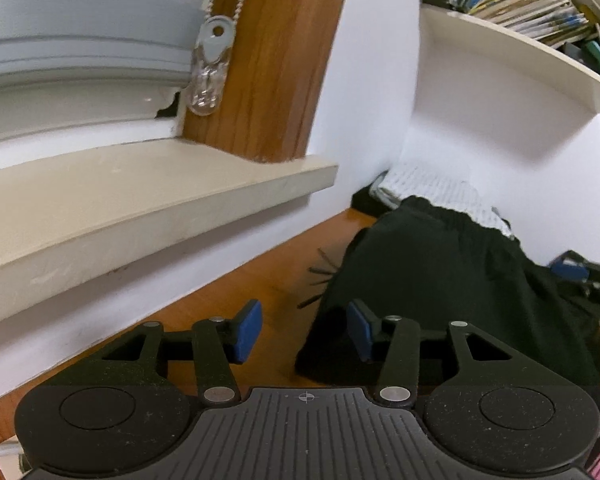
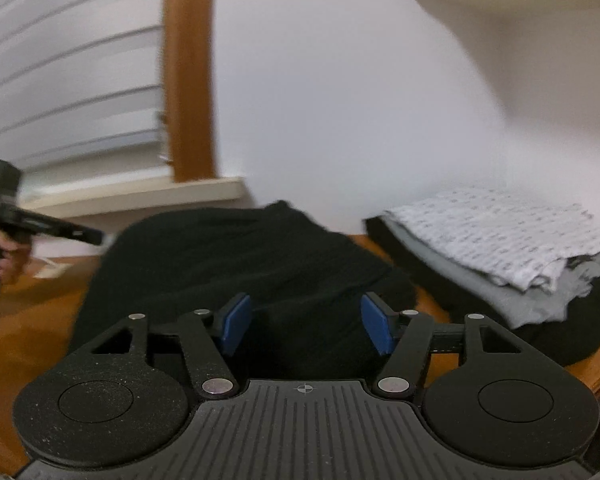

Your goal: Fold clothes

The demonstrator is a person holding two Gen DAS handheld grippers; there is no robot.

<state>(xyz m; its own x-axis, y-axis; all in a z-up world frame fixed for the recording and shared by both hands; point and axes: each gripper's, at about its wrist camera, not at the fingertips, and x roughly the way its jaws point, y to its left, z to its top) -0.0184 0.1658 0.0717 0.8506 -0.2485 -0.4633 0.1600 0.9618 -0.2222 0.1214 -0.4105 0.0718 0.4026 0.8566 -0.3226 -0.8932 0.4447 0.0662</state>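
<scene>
Left gripper (image 1: 306,330): jaws apart, nothing between them, pads over bare desk (image 1: 260,280) beside the black garment (image 1: 440,280). Right gripper (image 2: 306,326): jaws apart, empty, above that garment, which lies heaped mid-desk near the wall. Only the right view shows the folded stack (image 2: 500,248) in full, at the desk's right edge; only the left shows the bookshelf (image 1: 520,52).

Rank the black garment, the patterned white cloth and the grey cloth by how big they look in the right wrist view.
1. Black garment, plainly the largest, though it lies nearest the camera.
2. Patterned white cloth.
3. Grey cloth, mostly covered by the white one, so its true size is hidden.
</scene>
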